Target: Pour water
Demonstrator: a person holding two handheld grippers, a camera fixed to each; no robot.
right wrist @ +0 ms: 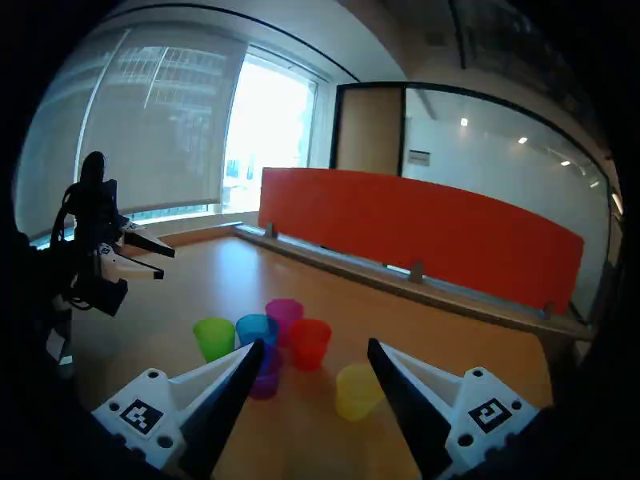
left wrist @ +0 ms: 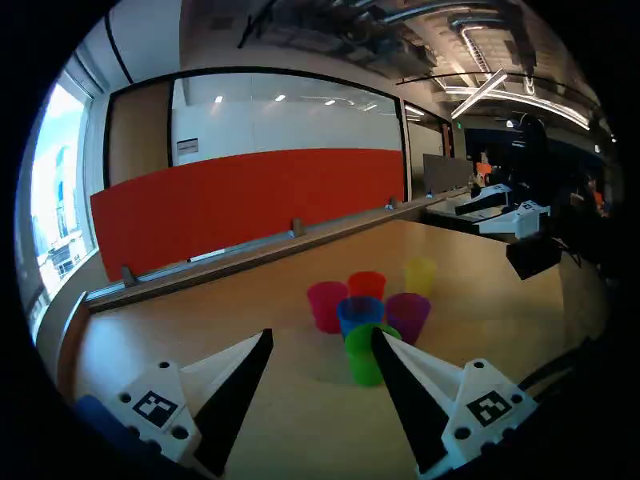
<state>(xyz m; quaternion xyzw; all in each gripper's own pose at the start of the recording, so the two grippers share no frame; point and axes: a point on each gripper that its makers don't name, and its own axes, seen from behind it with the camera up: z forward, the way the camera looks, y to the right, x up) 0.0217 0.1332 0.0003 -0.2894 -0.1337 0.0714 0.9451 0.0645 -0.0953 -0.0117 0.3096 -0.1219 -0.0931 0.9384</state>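
Beware the tight huddle of cups [left wrist: 364, 312] in the middle of the counter [left wrist: 240, 320]: packed touching or just beside each other, so easy to topple a neighbour when closing on one; cannot tell whether any holds water. Note the left gripper [left wrist: 322, 332], jaws spread wide and empty, lined up on the green cup [left wrist: 364, 358] at the huddle's near side; likewise the right gripper [right wrist: 316, 342], wide and empty, facing the yellow cup [right wrist: 358, 390] set slightly apart. Avoid a clash across the cups. Count on bare counter all round, bounded by a rail [left wrist: 264, 250] and red panel [left wrist: 240, 200].

The left tongs [left wrist: 321, 332] and right tongs [right wrist: 315, 342] have white pointed fingers [left wrist: 445, 382], black inner faces, square black-and-white tags [left wrist: 155, 407]
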